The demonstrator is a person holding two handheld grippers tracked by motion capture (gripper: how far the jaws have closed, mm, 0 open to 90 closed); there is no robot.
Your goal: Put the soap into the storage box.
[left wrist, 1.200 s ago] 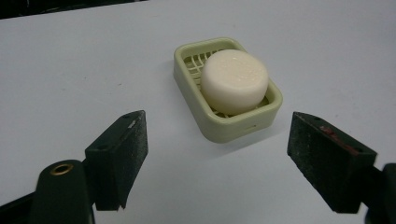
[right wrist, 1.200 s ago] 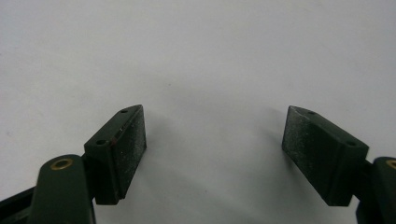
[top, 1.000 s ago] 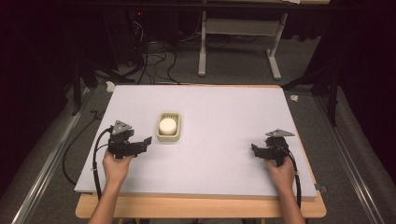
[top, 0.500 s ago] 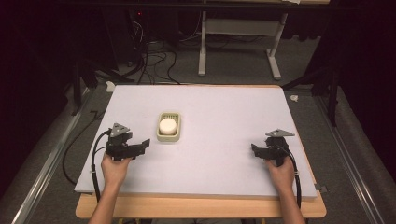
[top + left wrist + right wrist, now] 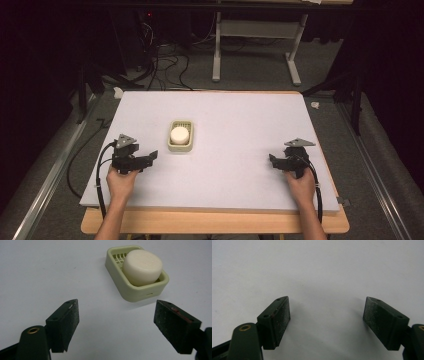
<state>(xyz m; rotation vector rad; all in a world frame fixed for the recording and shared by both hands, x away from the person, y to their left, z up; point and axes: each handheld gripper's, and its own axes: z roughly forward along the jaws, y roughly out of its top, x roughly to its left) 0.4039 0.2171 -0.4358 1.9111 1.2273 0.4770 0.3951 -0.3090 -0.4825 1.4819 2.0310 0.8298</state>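
- Your left gripper (image 5: 116,325) has its fingers wide, empty, facing the soap (image 5: 142,267) in its dish (image 5: 136,291)
- Your right gripper (image 5: 327,323) has its fingers wide over bare worktop (image 5: 317,270)

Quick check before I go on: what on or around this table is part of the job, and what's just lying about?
Part of the job:
- soap, sitting in the soap dish
- soap dish
- left gripper, open, pointing at the dish
- right gripper, open, over bare table

Just lying about:
- cables on the floor behind the table
- desk frame beyond it
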